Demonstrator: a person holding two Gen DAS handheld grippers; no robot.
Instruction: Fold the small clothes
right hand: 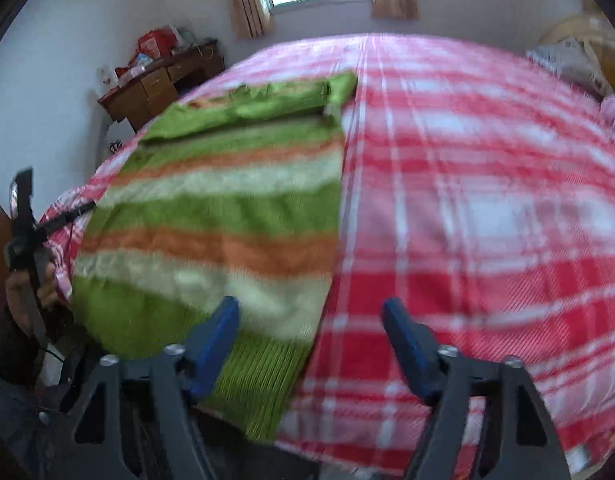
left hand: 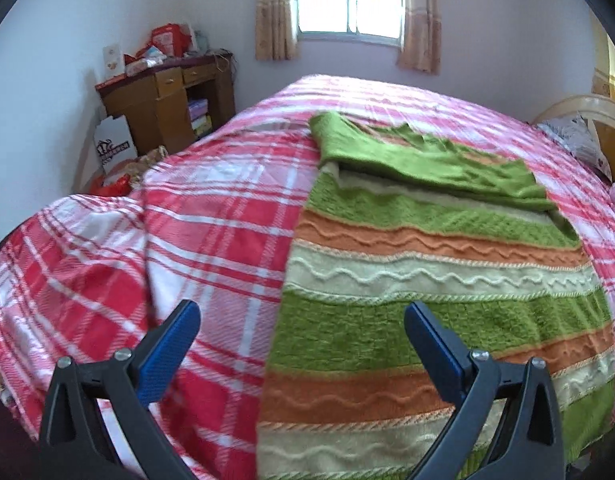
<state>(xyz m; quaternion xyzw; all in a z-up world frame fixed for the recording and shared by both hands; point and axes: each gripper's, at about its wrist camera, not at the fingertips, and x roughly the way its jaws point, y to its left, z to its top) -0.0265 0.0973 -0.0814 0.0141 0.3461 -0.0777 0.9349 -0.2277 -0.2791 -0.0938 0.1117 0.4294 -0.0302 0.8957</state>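
Observation:
A striped knit sweater (left hand: 435,280), green, orange and cream, lies flat on the red plaid bed cover (left hand: 211,216). Its green sleeves are folded across the top. My left gripper (left hand: 301,320) is open and empty, held above the sweater's left hem edge. In the right wrist view the sweater (right hand: 227,208) lies to the left. My right gripper (right hand: 310,316) is open and empty, above the sweater's lower right corner. The left gripper tool (right hand: 25,220) and the hand that holds it show at the far left of that view.
A wooden desk (left hand: 167,104) with boxes and bags stands against the far left wall. A curtained window (left hand: 347,0) is behind the bed. A pillow (left hand: 575,140) and headboard (left hand: 603,120) are at the right. Bags lie on the floor left of the bed.

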